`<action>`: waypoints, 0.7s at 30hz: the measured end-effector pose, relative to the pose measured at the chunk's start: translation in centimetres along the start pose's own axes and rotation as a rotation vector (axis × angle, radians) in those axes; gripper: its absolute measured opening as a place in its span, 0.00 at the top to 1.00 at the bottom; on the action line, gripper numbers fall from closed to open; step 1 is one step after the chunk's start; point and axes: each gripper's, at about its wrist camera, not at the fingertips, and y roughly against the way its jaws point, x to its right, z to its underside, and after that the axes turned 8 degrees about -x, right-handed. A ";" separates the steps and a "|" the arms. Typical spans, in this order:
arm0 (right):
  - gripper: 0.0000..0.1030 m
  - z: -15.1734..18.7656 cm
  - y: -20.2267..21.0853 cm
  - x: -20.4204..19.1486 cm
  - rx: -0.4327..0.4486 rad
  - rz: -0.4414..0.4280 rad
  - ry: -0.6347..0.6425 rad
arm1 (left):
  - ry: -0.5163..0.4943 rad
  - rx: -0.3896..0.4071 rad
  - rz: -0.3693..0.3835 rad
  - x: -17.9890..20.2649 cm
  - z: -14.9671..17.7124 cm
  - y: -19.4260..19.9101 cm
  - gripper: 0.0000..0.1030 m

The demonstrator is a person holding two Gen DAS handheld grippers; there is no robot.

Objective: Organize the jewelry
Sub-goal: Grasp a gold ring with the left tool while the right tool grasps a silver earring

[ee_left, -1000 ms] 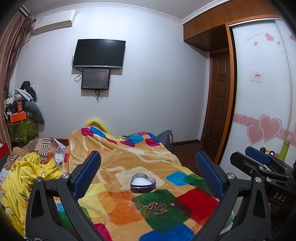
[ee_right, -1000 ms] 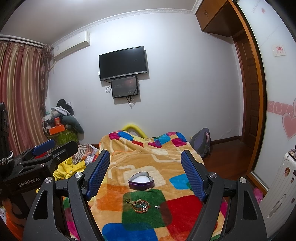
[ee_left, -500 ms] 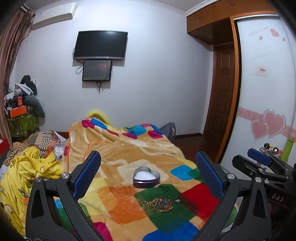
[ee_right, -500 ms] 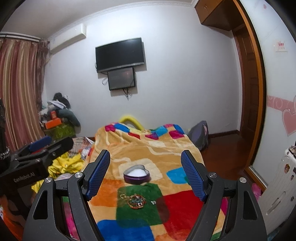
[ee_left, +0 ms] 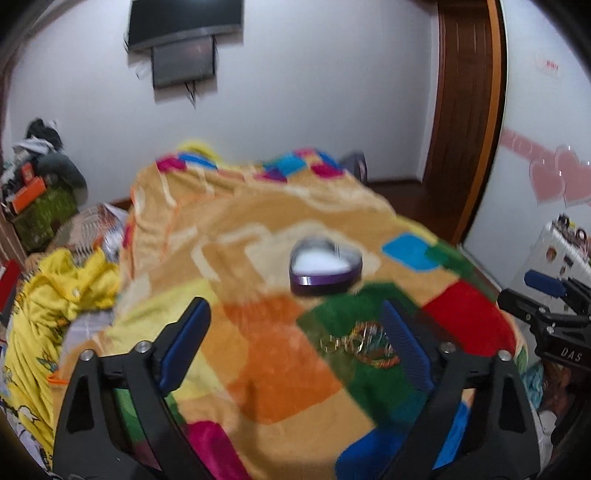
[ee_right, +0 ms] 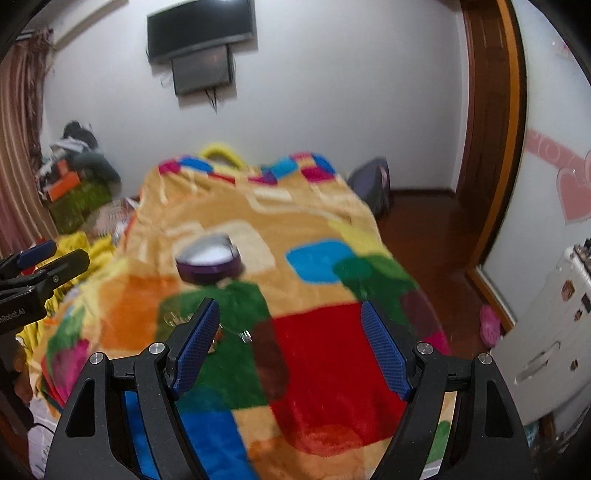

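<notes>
A purple heart-shaped tin [ee_left: 325,267] with a white inside sits open on the colourful blanket [ee_left: 258,362]; it also shows in the right wrist view [ee_right: 209,264]. A gold and multicoloured jewelry piece [ee_left: 360,343] lies on the green patch in front of the tin, partly behind my left gripper's right finger. In the right wrist view the jewelry [ee_right: 218,334] is mostly hidden behind my right gripper's left finger. My left gripper [ee_left: 295,350] is open and empty above the blanket. My right gripper [ee_right: 288,347] is open and empty. Both views are blurred.
The blanket [ee_right: 314,332] covers a bed. Yellow clothes [ee_left: 55,302] are heaped at the left. A white cabinet [ee_right: 546,332] stands at the right beside the wood floor [ee_right: 424,229]. A TV [ee_right: 201,27] hangs on the far wall.
Both grippers have tilted down and moved closer to the blanket. The tin and jewelry now sit larger and nearer the fingers. Both stay open.
</notes>
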 end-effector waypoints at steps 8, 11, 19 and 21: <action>0.26 0.8 -4.8 0.1 -0.131 -0.069 0.011 | 0.004 -0.181 0.064 -0.3 1.4 -5.8 0.30; 0.28 1.0 -6.3 -0.3 -0.171 -0.088 0.030 | 0.018 -0.227 0.109 -0.4 1.6 -7.3 0.39; 0.52 1.2 -8.8 -0.7 -0.230 -0.155 0.047 | -0.036 -0.235 0.168 0.6 1.1 -8.5 0.63; 0.55 1.1 -9.1 -0.9 -0.231 -0.164 0.053 | -0.041 -0.257 0.190 0.7 1.1 -9.2 0.67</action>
